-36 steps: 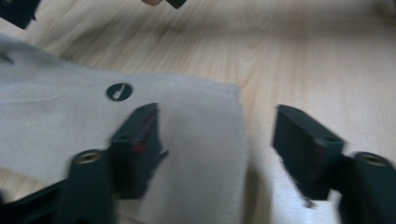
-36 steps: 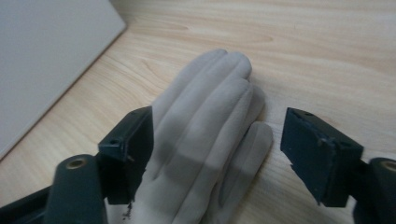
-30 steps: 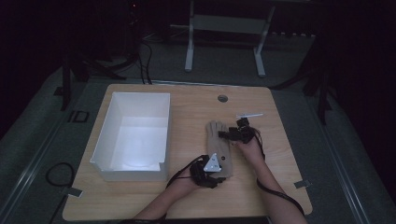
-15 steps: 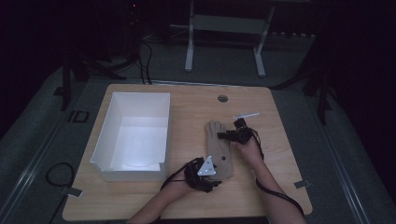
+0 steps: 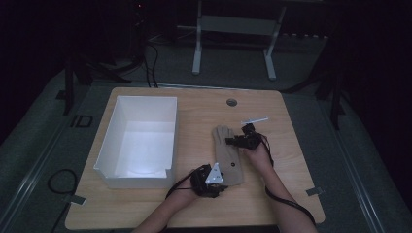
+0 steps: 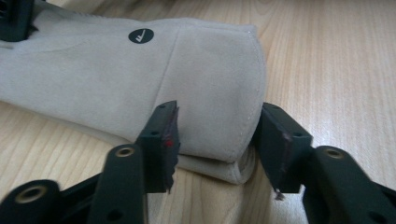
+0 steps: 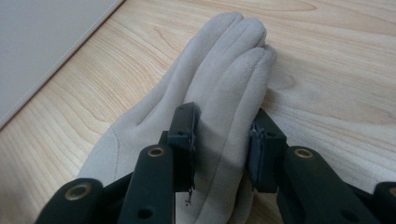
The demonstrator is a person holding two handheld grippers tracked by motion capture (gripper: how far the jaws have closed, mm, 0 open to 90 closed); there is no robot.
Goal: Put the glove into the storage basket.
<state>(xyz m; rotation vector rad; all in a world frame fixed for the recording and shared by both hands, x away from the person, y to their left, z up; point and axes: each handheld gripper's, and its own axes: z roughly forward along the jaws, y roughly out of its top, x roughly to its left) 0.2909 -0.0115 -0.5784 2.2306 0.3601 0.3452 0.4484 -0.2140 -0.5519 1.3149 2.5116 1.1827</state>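
A beige suede glove (image 5: pixel 228 151) lies flat on the wooden table (image 5: pixel 296 165), fingers pointing away from me, cuff toward me. My left gripper (image 5: pixel 222 183) is at the cuff end. In the left gripper view its jaws (image 6: pixel 219 140) stand apart with the folded cuff corner of the glove (image 6: pixel 140 79) between them. My right gripper (image 5: pixel 232 141) comes in from the glove's right side. In the right gripper view its jaws (image 7: pixel 222 135) pinch the outer finger of the glove (image 7: pixel 224 60).
A white open box (image 5: pixel 109 141) stands to the left of the glove, close to its cuff. A round cable hole (image 5: pixel 231 102) sits near the table's far edge. A metal stand (image 5: pixel 233 24) is on the floor behind the table.
My left gripper has shifted slightly left and toward me at the cuff. The right gripper has barely moved.
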